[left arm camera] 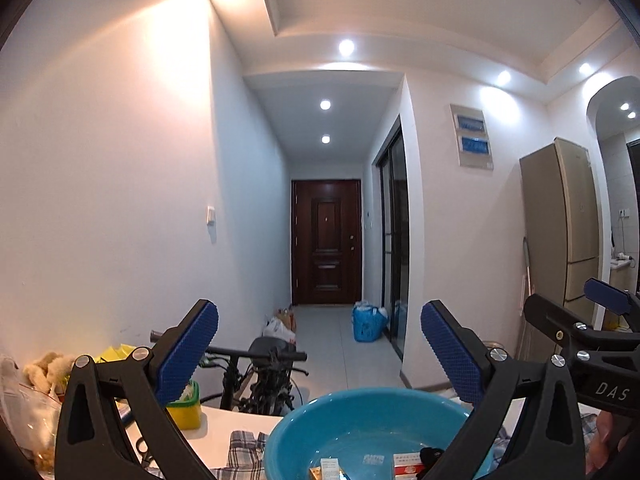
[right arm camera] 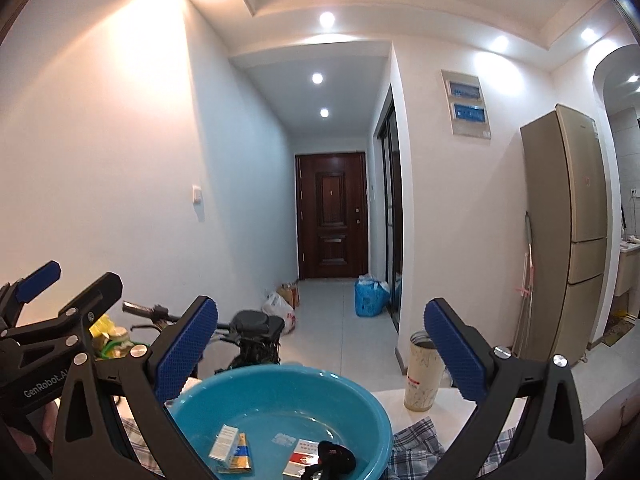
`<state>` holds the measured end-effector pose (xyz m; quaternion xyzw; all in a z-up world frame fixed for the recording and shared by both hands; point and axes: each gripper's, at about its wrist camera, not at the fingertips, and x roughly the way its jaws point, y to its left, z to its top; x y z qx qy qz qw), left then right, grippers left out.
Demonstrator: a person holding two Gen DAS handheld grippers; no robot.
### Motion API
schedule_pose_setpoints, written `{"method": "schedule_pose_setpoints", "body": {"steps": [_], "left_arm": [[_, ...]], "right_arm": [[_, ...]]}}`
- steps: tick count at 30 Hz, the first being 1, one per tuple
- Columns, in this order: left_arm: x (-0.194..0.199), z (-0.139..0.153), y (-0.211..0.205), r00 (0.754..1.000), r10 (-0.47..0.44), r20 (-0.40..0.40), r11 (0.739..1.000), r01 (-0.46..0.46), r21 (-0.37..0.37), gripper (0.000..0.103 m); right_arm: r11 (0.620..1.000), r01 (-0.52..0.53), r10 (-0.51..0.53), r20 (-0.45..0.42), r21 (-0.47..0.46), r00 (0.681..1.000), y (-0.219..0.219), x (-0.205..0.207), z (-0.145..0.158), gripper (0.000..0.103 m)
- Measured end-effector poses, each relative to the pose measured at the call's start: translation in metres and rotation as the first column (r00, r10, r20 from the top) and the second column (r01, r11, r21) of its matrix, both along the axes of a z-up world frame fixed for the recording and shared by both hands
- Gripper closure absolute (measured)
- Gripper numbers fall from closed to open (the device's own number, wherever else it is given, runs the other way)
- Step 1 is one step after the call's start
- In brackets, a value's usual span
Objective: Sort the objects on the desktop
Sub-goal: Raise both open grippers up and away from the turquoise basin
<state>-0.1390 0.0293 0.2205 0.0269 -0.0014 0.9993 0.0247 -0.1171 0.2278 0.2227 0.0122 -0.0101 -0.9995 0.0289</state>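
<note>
A blue plastic basin point(left arm camera: 304, 424) point(right arm camera: 352, 404) sits on a plaid cloth on the white table, just below both grippers. Inside it lie a small white and yellow box point(right arm camera: 230, 446) point(left arm camera: 330, 468), a red and white box point(right arm camera: 302, 456) point(left arm camera: 408, 466) and a black item point(right arm camera: 334, 456) point(left arm camera: 430, 456). My left gripper point(left arm camera: 320, 352) is raised above the basin's near side, open and empty. My right gripper point(right arm camera: 320, 350) hovers likewise, open with nothing between its blue pads. Each gripper shows at the edge of the other's view.
A yellow-green container point(left arm camera: 186, 406) and scissors point(left arm camera: 142, 446) lie left of the basin, with a clear bag point(left arm camera: 28, 412) at the far left. A white tumbler point(right arm camera: 422, 372) stands to the right. Behind the table stand a bicycle point(left arm camera: 260, 376), a hallway and a fridge point(right arm camera: 568, 232).
</note>
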Motion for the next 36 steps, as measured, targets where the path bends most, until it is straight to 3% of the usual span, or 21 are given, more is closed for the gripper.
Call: {"method": "schedule_pose_setpoints", "body": {"steps": [10,17,21,31,36], "left_arm": [[0.067,0.025,-0.002,0.997,-0.018,-0.071,1.000,0.017,-0.013,0.000],[0.102,0.034,-0.012,0.998,-0.058,-0.036,0.998,0.060,0.028,0.000],[0.121,0.037,-0.014,0.996,-0.068,-0.064,0.997,0.069,0.028,0.000],[0.152,0.039,-0.015,0.992,-0.050,-0.120,0.999,0.051,0.009,0.000],[0.147,0.037,-0.014,0.993,-0.040,-0.114,0.999,0.041,0.007,0.000]], "right_arm": [[0.999,-0.031,0.028,-0.114,-0.026,0.993,-0.001,0.059,0.023,0.000],[0.999,-0.037,0.036,-0.147,-0.002,0.988,-0.007,0.093,0.032,0.000],[0.999,-0.050,0.048,-0.159,-0.008,0.986,-0.007,0.109,0.034,0.000],[0.998,-0.058,0.058,-0.185,0.006,0.981,-0.010,0.133,0.033,0.000],[0.999,-0.050,0.053,-0.180,0.018,0.982,-0.012,0.133,0.033,0.000]]}}
